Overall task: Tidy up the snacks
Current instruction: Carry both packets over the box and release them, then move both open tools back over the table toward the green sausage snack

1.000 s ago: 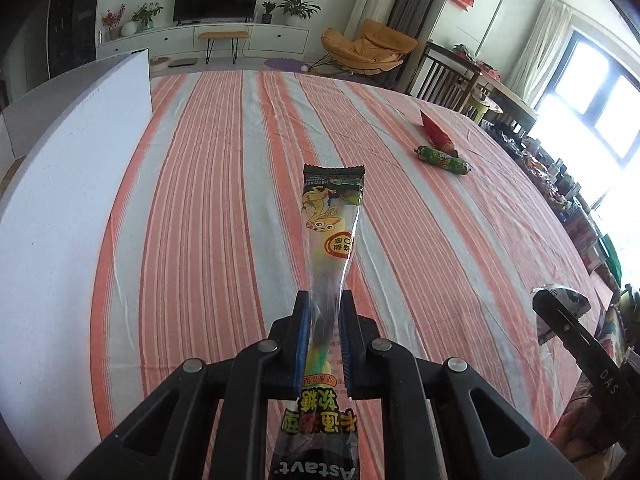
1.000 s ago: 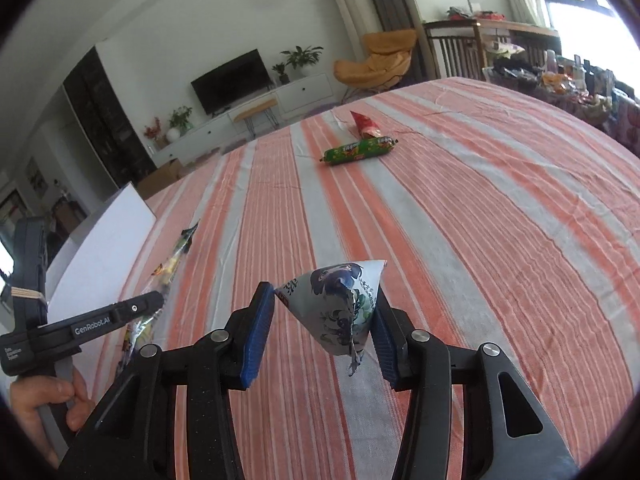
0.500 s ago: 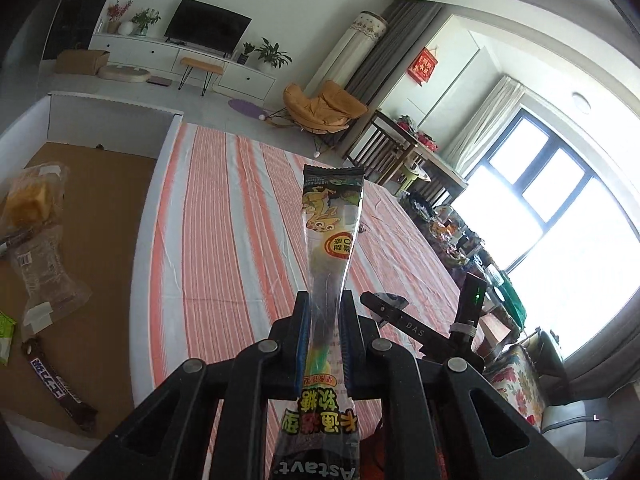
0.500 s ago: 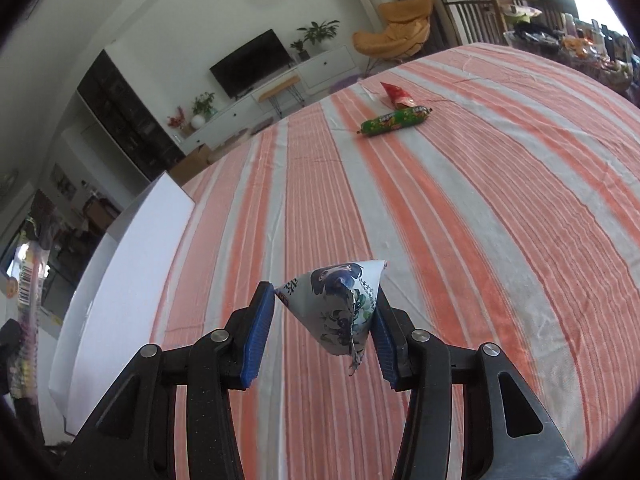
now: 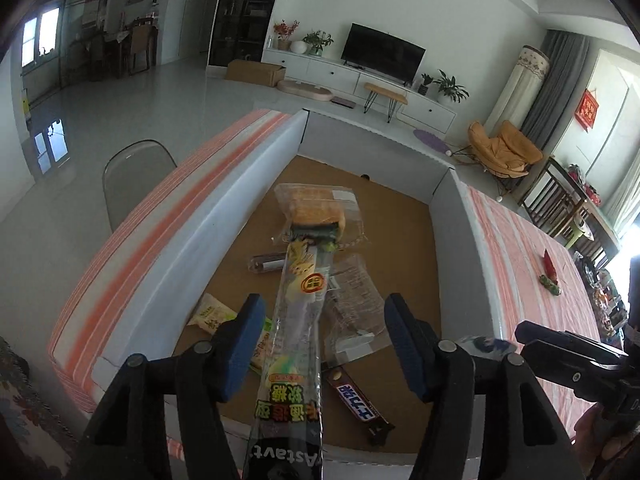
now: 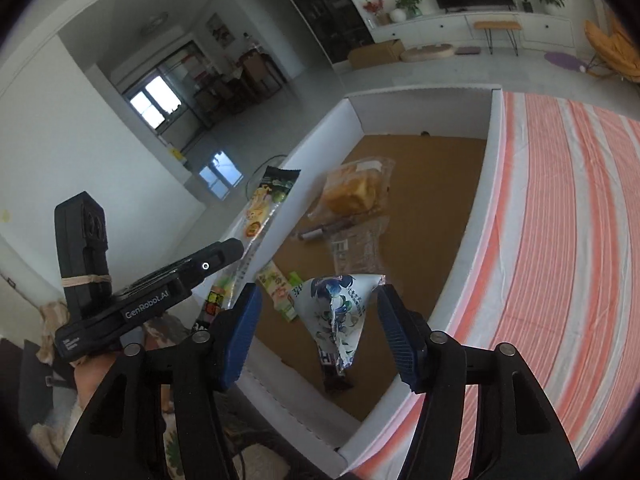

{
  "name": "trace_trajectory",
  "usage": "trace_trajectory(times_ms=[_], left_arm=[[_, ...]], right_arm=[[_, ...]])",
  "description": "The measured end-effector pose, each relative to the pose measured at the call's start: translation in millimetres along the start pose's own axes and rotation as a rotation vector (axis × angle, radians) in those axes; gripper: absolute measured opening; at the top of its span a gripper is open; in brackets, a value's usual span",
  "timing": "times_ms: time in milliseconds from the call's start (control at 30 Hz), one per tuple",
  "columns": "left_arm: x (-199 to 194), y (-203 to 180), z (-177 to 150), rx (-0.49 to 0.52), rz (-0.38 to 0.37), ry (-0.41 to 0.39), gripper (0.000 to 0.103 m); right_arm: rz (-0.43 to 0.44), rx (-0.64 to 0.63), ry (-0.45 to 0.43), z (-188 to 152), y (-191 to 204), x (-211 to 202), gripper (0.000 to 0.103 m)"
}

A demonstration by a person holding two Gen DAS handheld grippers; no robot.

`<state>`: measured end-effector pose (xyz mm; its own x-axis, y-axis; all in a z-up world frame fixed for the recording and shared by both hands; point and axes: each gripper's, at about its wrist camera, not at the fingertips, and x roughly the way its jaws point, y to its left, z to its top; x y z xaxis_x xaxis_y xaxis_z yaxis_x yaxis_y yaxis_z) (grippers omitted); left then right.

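A white-walled box [image 5: 224, 216] with a brown floor holds several snacks: a bread pack [image 5: 316, 208], a chocolate bar [image 5: 358, 402], green packets [image 6: 276, 284]. My left gripper [image 5: 320, 340] is open above the box; a long gummy candy pack [image 5: 300, 320] stands loose between its spread jaws. It also shows in the right wrist view [image 6: 260, 208]. My right gripper [image 6: 318, 332] is open over the box's near corner; the white-blue triangular snack pack [image 6: 340, 312] sits between its jaws, touching the right pad.
The box [image 6: 492, 152] sits at the left end of an orange-striped tablecloth [image 6: 560, 240]. A red snack and a green sausage [image 5: 550, 276] lie far right on the cloth. A grey chair [image 5: 132, 176] stands left of the table.
Both grippers swung left from the striped table to above the box. Both jaws have opened; the candy pack and triangular pack are no longer clamped.
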<state>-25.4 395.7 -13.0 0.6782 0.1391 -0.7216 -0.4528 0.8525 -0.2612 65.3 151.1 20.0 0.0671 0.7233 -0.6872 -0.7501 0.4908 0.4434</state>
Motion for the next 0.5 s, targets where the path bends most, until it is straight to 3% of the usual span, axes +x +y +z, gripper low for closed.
trace_trajectory(times_ms=[133, 267, 367, 500], left_arm=[[2.5, 10.0, -9.0, -0.009, 0.016, -0.025, 0.079], [2.5, -19.4, -10.2, 0.038, -0.034, -0.04, 0.08], [0.1, -58.9, -14.7, 0.094, -0.128, -0.034, 0.082], [-5.3, -135.6, -24.1, 0.214, -0.281, 0.012, 0.085]], right_arm=[[-0.058, 0.036, -0.009, -13.4, -25.6, -2.6, 0.072], [-0.178, 0.123, -0.086, -30.5, -82.0, -35.1, 0.076], [-0.385, 0.161, -0.135, -53.7, -136.0, -59.2, 0.077], [-0.732, 0.221, -0.168, -98.7, -216.4, -88.0, 0.077]])
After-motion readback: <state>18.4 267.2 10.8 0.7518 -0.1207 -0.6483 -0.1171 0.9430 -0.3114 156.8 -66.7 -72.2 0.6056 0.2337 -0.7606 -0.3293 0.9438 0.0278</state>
